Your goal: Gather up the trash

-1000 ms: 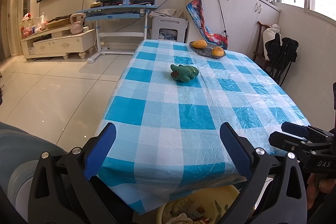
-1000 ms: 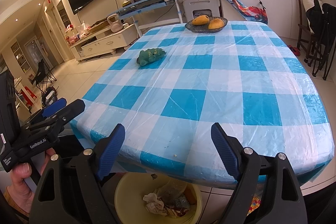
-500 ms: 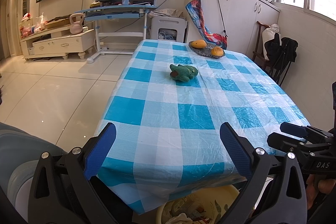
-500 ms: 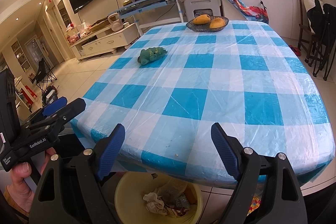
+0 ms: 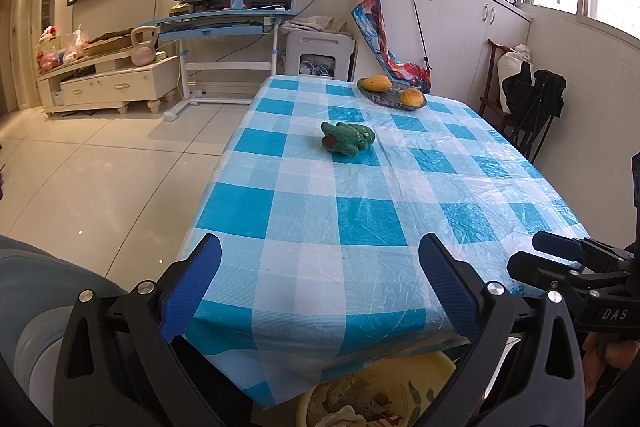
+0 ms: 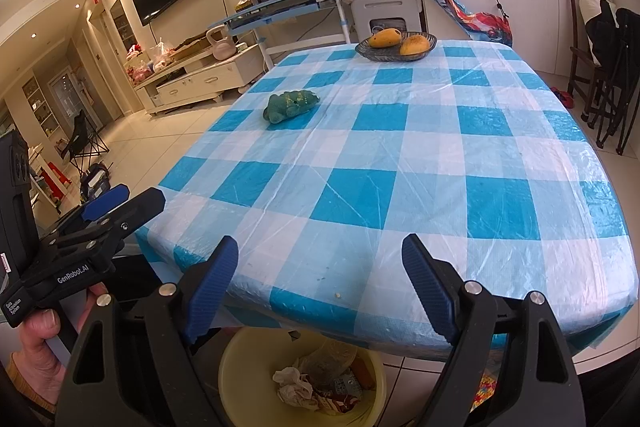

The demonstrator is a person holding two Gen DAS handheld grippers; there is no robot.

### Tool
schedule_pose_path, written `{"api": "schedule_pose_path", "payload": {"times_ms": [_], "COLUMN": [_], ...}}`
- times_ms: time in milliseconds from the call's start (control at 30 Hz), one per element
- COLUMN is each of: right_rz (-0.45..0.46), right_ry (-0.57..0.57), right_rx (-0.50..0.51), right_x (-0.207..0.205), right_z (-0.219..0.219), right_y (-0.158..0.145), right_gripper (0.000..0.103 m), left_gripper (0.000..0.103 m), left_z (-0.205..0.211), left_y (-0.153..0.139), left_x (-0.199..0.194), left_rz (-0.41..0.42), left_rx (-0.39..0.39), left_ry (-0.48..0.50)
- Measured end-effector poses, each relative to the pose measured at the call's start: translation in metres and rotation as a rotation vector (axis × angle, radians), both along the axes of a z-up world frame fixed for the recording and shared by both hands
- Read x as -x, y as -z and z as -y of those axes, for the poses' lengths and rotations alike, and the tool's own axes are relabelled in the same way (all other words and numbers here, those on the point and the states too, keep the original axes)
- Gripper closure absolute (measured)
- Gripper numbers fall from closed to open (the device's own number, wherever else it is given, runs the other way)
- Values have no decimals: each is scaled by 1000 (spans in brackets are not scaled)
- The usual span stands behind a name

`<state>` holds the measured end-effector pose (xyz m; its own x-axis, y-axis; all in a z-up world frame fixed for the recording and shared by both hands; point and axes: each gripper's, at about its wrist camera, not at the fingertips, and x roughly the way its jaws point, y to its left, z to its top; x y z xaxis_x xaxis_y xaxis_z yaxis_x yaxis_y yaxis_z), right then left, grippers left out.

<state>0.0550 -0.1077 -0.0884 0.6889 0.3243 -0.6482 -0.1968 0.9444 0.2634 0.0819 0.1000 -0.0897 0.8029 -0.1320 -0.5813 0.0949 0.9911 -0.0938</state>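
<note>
A yellow trash basin (image 6: 240,359) holding crumpled paper and wrappers (image 6: 316,383) stands on the floor under the table's near edge; its rim also shows in the left wrist view (image 5: 400,367). My left gripper (image 5: 316,287) is open and empty over the near edge of the blue-checked table (image 5: 360,211). My right gripper (image 6: 320,291) is open and empty, above the basin at the same edge (image 6: 360,195). Each gripper shows from the side in the other's view: the right (image 5: 560,259), the left (image 6: 116,207).
A green plush toy (image 5: 347,138) lies mid-table, also in the right wrist view (image 6: 291,103). A bowl with two mangoes (image 5: 392,93) stands at the far end. Dark chairs (image 6: 604,75) stand to the right. A blue desk (image 5: 224,23) and TV cabinet (image 5: 108,83) stand beyond.
Both grippers drifted slightly; the table view shifted a little. Both stay open and empty.
</note>
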Motion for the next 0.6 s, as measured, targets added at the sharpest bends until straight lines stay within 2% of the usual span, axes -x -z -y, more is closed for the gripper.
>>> {"api": "schedule_pose_path", "payload": {"times_ms": [600], "right_rz": [1], "right_ry": [0], "right_rx": [0], "right_x": [0], "right_z": [0], "right_y": [0], "right_gripper": [22], "left_gripper": [7], "left_z": [4], "left_y": [0], "left_x": [0], "left_rz": [0], "left_rx": [-1], "left_ry": [5]}}
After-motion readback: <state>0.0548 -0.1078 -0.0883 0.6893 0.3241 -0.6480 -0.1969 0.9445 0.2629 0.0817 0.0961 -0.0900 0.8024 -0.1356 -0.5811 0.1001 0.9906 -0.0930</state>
